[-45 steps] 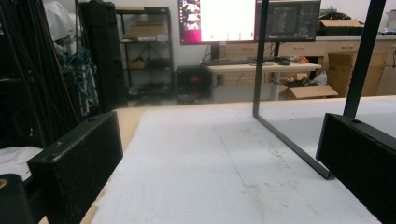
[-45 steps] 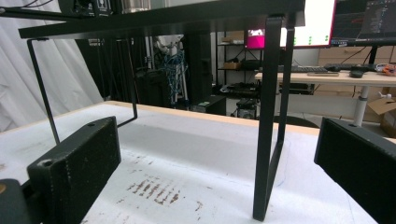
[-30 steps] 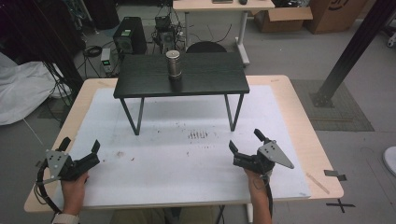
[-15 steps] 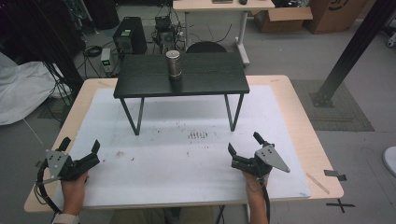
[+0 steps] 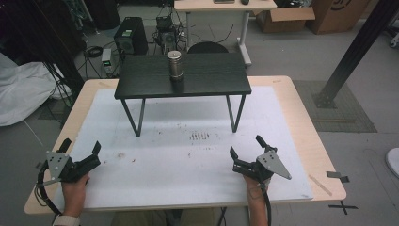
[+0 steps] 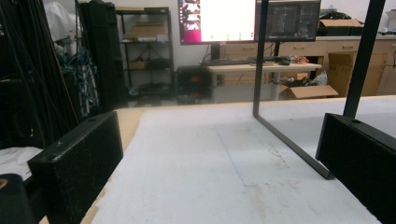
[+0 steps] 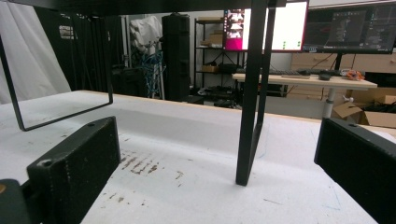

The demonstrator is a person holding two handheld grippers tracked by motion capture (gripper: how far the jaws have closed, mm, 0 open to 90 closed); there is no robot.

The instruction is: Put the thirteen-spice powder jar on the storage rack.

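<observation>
A metal can (image 5: 175, 64) stands upright on a small black table (image 5: 211, 80) at the back of the white mat (image 5: 188, 160). My left gripper (image 5: 82, 145) rests near the mat's front left corner, open and holding nothing. My right gripper (image 5: 245, 146) is low over the front right of the mat, also open and holding nothing. In the left gripper view the gripper (image 6: 222, 126) has its jaws wide apart, and they frame a black table leg (image 6: 280, 135). In the right gripper view the gripper (image 7: 219, 130) is just as wide, with another leg (image 7: 250, 116) straight ahead.
The wooden tabletop (image 5: 301, 122) borders the mat on all sides. Dark smudges (image 5: 200, 136) mark the mat's middle. Beyond the table are a computer tower (image 5: 127, 35), cables, a desk (image 5: 226, 5) and cardboard boxes (image 5: 287, 19). Monitors (image 6: 217, 21) glow at the back.
My right gripper has drifted a little toward the near edge of the table. My left gripper has hardly moved. Both stay open.
</observation>
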